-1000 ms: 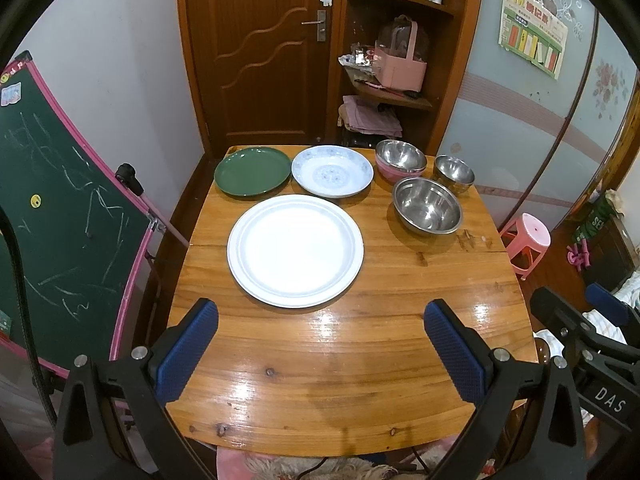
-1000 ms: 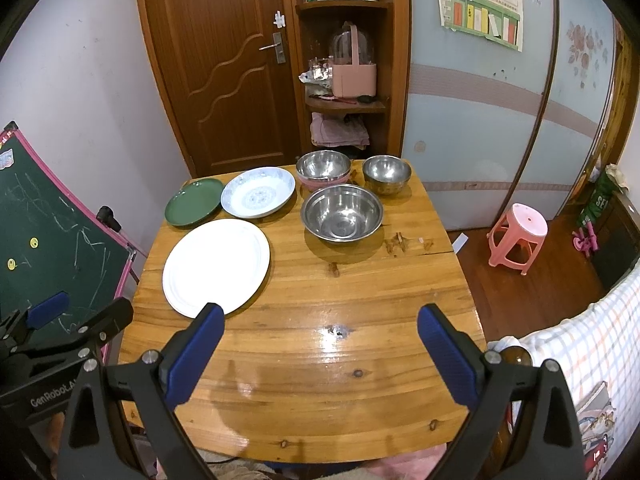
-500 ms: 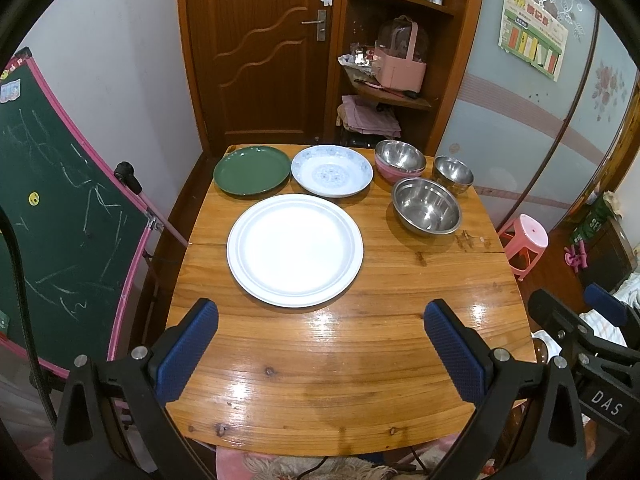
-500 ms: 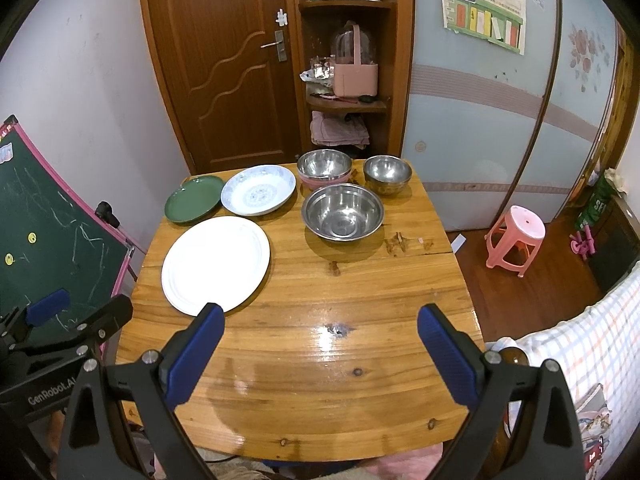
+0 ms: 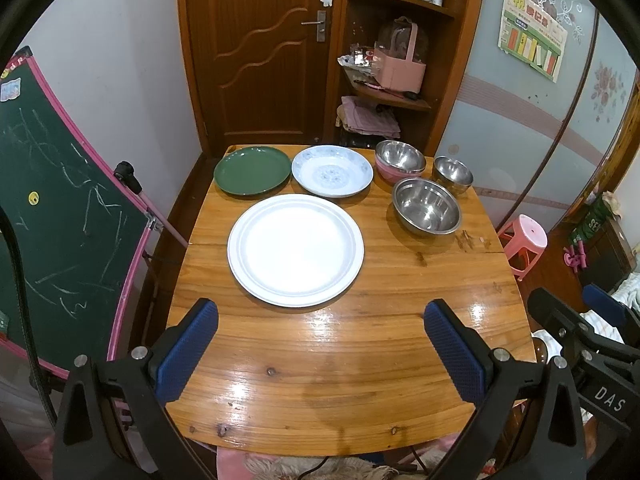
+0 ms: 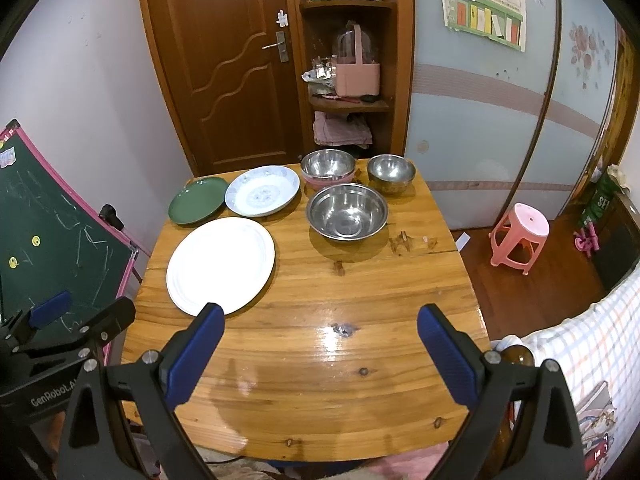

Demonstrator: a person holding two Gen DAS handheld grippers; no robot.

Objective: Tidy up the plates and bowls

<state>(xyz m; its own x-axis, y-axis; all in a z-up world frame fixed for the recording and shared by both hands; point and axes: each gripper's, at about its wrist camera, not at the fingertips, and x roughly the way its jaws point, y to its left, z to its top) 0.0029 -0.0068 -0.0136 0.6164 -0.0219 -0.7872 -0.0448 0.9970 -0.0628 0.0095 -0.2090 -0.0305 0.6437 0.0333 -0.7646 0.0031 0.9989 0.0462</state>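
Note:
On the wooden table (image 5: 352,364) lie a large white plate (image 5: 295,249), a green plate (image 5: 252,169) and a blue-patterned white plate (image 5: 332,170) behind it. To the right stand a large steel bowl (image 5: 426,211), a small steel bowl (image 5: 453,173) and a steel bowl nested in a pink bowl (image 5: 400,161). My left gripper (image 5: 320,320) is open and empty above the near table edge, short of the white plate. My right gripper (image 6: 320,320) is open and empty, near the table's front; the white plate (image 6: 221,265) and large bowl (image 6: 346,210) lie ahead.
A green chalkboard (image 5: 52,216) leans at the table's left. A door (image 5: 260,52) and a corner shelf (image 5: 396,52) with a pink basket stand behind. A pink stool (image 6: 520,232) is on the floor to the right, a checked cloth (image 6: 592,340) nearer.
Both views have shifted very slightly; the dishes have not moved and both grippers stay open.

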